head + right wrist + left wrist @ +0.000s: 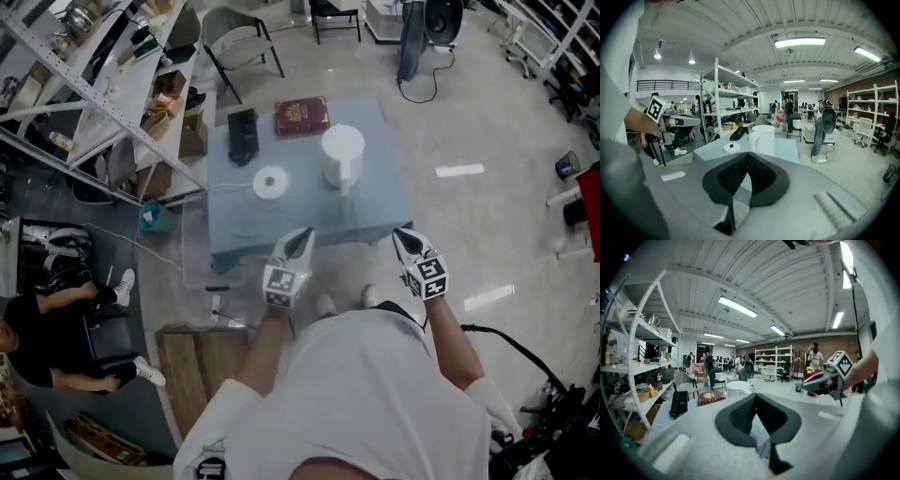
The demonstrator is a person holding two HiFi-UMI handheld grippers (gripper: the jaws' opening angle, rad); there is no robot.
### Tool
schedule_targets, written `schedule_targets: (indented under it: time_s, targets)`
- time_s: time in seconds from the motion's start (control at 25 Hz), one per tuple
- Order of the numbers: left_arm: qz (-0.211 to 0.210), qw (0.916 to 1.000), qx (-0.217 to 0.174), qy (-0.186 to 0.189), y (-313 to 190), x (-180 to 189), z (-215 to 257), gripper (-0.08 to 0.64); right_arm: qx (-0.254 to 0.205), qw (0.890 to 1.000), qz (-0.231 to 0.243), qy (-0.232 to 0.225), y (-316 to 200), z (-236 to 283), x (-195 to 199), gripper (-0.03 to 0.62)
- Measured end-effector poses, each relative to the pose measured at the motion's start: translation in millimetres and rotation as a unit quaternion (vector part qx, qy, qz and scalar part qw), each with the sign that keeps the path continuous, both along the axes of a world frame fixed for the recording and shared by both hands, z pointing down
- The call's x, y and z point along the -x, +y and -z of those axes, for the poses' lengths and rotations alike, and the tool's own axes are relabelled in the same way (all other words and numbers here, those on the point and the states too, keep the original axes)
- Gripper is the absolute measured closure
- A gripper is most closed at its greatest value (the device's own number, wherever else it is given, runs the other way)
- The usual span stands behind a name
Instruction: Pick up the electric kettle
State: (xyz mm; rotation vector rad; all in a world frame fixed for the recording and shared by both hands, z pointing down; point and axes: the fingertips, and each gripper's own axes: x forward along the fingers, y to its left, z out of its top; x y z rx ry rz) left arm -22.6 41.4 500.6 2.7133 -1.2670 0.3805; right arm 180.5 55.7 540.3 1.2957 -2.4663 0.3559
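The white electric kettle [342, 155] stands upright on the far half of a grey-blue table [375, 202], apart from its round white base [270, 183] to the left. Both grippers hover short of the table's near edge, touching nothing. My left gripper [302, 234] is shut and empty, in line with the base. My right gripper [401, 234] is shut and empty, off the kettle's right. The left gripper view shows the kettle [738, 387] past the shut jaws [756, 395]. In the right gripper view, kettle [761, 138] and base [731, 147] lie ahead of the jaws [748, 154].
A black device [242, 134] and a red book [301, 116] lie on the table's far side. Metal shelving [94, 94] runs along the left, a person sits at lower left [47, 328], a wooden pallet [202, 361] lies near my feet, and a fan [412, 37] stands beyond.
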Motion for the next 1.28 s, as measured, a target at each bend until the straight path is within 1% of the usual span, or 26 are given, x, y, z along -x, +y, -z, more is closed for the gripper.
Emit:
schedule_targets:
  time_s: [0.28, 0.56, 0.76, 1.04, 1.28]
  targets:
    - [0.026, 0.9997, 0.002, -0.003, -3.6, -17.4, -4.9, 0.558, -0.007, 1.0, 0.002, -0.013, -12.4, 1.3, -20.7, 0.589]
    - [0.049, 0.9988, 0.006, -0.001, -2.5, -20.9, -6.5, 0.558, -0.007, 1.0, 0.016, -0.015, -19.5, -1.6, -20.1, 0.589]
    - [0.059, 0.9983, 0.001, -0.003, -4.5, -21.5, -1.7, 0.558, -0.007, 1.0, 0.018, -0.005, -25.5, -0.6, -24.4, 0.589]
    - [0.067, 0.9977, 0.005, -0.005, -2.8, -18.0, -5.0, 0.558, -0.005, 0.999, 0.031, -0.009, -26.9, 4.7, -24.4, 0.589]
    - [0.067, 0.9977, 0.005, -0.007, -5.3, -16.6, -9.9, 0.558, 0.006, 0.999, 0.035, -0.007, -22.8, -2.5, -25.8, 0.589]
